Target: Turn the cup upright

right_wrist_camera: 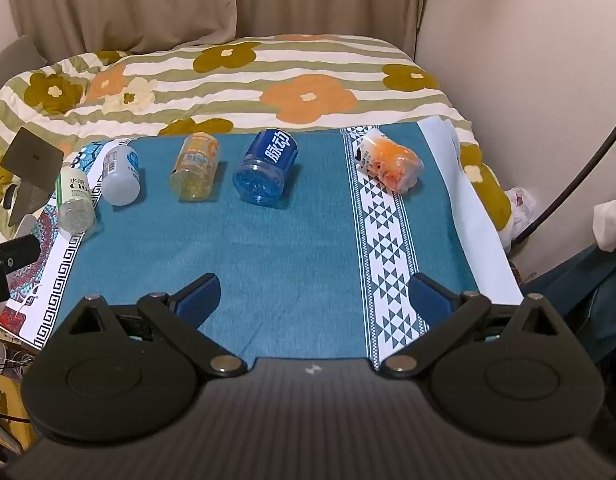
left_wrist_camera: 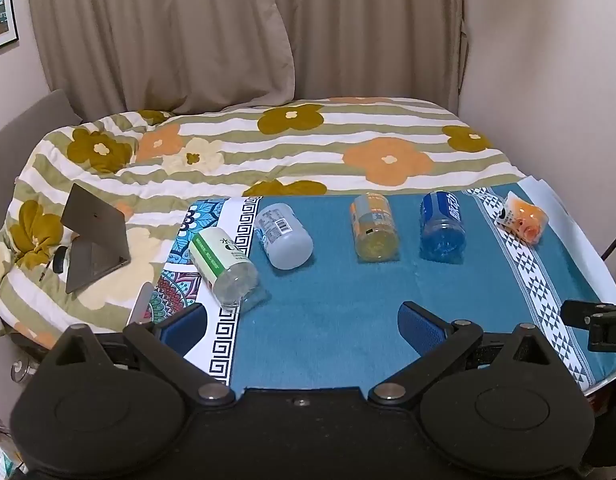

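A teal cloth [right_wrist_camera: 292,240] with white patterned bands covers the table, and a mat with a colourful mandala print [left_wrist_camera: 176,280] lies under its left edge. Behind the table lies a striped quilt with big orange and olive flowers [left_wrist_camera: 308,148]. On the quilt at the left stands a dark grey tablet [left_wrist_camera: 94,236], propped open like a tent. Beige curtains [left_wrist_camera: 168,32] hang at the back, and a framed picture [left_wrist_camera: 2,12] hangs on the left wall.

Five cups lying on sides: one green [left_wrist_camera: 221,266], one white [left_wrist_camera: 283,236], one yellow [left_wrist_camera: 375,227], one blue [left_wrist_camera: 443,226], one orange [left_wrist_camera: 523,218]. One tablet [left_wrist_camera: 94,236].
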Action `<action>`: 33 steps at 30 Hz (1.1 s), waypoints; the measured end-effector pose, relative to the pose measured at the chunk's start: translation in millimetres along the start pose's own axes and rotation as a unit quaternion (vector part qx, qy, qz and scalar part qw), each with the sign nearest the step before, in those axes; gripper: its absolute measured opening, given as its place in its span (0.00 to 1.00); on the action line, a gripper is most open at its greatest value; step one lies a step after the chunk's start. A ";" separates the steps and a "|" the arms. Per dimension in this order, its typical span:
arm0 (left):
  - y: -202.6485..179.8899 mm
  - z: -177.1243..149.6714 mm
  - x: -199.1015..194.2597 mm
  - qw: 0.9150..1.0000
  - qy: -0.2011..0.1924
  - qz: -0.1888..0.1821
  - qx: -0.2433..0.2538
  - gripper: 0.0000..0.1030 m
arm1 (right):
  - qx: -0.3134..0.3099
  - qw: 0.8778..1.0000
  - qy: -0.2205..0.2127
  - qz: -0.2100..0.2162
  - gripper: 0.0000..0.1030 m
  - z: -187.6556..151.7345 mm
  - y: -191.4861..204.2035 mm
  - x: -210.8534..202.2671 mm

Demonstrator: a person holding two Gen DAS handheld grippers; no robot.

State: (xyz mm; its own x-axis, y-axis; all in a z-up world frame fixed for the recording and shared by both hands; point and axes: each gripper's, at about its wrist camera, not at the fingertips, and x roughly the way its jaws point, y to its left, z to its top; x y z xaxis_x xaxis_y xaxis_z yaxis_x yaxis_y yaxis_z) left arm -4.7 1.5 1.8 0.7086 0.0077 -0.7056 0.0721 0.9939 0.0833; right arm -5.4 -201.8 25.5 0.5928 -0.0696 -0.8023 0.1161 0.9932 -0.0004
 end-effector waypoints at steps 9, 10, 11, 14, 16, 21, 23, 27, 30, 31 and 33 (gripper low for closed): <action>1.2 0.5 -0.8 1.000 0.000 0.002 -0.009 1.00 | -0.001 1.000 -0.002 -0.001 1.00 -0.7 -0.4 -0.8; 1.1 0.2 -1.3 1.000 0.000 0.002 -0.010 1.00 | -0.002 1.000 -0.002 -0.001 1.00 -0.4 -1.3 -1.0; 1.1 0.3 -1.2 1.000 0.000 0.002 -0.010 1.00 | -0.002 1.000 -0.002 0.000 1.00 -0.2 -1.8 -1.1; 1.8 0.1 -1.9 1.000 -0.001 0.003 -0.011 1.00 | -0.001 1.000 -0.002 -0.001 1.00 -0.4 -1.5 -1.5; 1.4 0.1 -2.1 1.000 0.000 0.004 -0.011 1.00 | -0.001 1.000 -0.002 -0.001 1.00 -0.4 -1.3 -1.7; 1.5 -0.1 -2.6 1.000 0.000 0.004 -0.011 1.00 | -0.001 1.000 -0.002 -0.002 1.00 -0.7 -0.2 -2.7; 1.4 -0.2 -2.9 1.000 -0.001 0.005 -0.011 1.00 | -0.001 1.000 -0.003 -0.001 1.00 -0.9 0.1 -3.0; 1.7 -0.1 -2.9 1.000 -0.002 0.006 -0.010 1.00 | -0.001 1.000 -0.004 0.002 1.00 -0.6 -1.6 -2.6; 1.7 -0.3 -3.4 1.000 -0.002 0.005 -0.010 1.00 | -0.001 1.000 -0.004 0.001 1.00 -1.0 -1.3 -3.1; 2.0 -0.3 -4.5 1.000 -0.002 0.005 -0.010 1.00 | -0.001 1.000 -0.004 0.001 1.00 -1.0 -1.4 -3.2; 2.4 -0.5 -5.1 1.000 -0.002 0.004 -0.009 1.00 | -0.001 1.000 -0.004 0.000 1.00 -1.0 -1.1 -3.4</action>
State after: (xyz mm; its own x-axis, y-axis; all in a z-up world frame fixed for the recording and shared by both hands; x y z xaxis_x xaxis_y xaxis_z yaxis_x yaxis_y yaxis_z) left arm -8.5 3.9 5.3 0.7125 0.0155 -0.7015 0.0542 0.9956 0.0770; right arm -8.3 -202.5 27.6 0.5999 -0.0695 -0.7970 0.1143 0.9934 -0.0006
